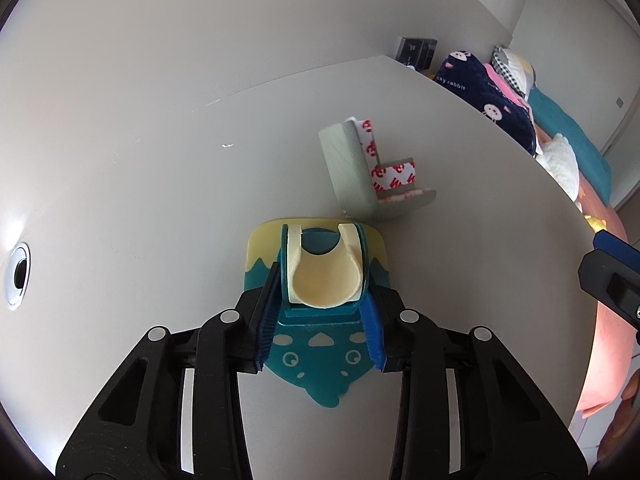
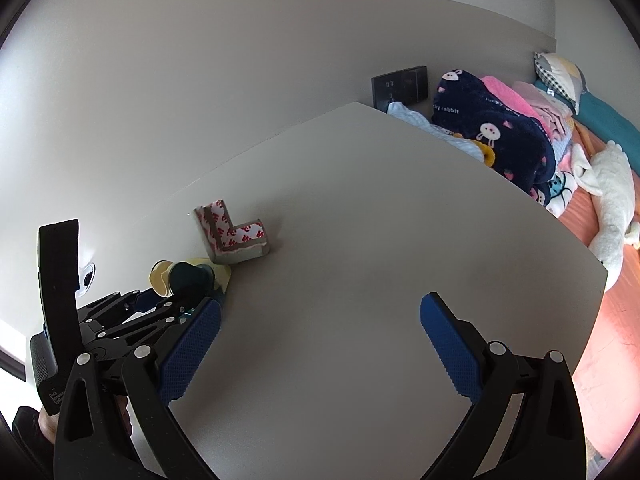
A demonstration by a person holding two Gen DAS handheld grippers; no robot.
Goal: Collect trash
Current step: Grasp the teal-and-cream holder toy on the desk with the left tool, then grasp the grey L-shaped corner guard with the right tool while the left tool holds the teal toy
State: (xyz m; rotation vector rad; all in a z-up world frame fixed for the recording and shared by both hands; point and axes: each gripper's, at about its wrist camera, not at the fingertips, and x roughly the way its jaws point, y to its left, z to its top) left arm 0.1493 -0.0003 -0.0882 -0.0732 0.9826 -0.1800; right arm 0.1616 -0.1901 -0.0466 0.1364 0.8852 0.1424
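Teal and cream plastic fills the gap in my left gripper: a cartoon-faced holder with a cupped cream cradle, lying flat on the pale table at lower centre of the left wrist view. My blue pads sit narrow against both sides of its raised teal base, so I am clamped on it. Just beyond it, above and right of centre, rests a grey L-shaped corner guard with red-printed white tape on its inner faces, near the holder but apart from it.

My right gripper hangs over bare table at the bottom of the right wrist view, jaws wide with nothing between them. Bedding is piled past the table's edge at upper right.
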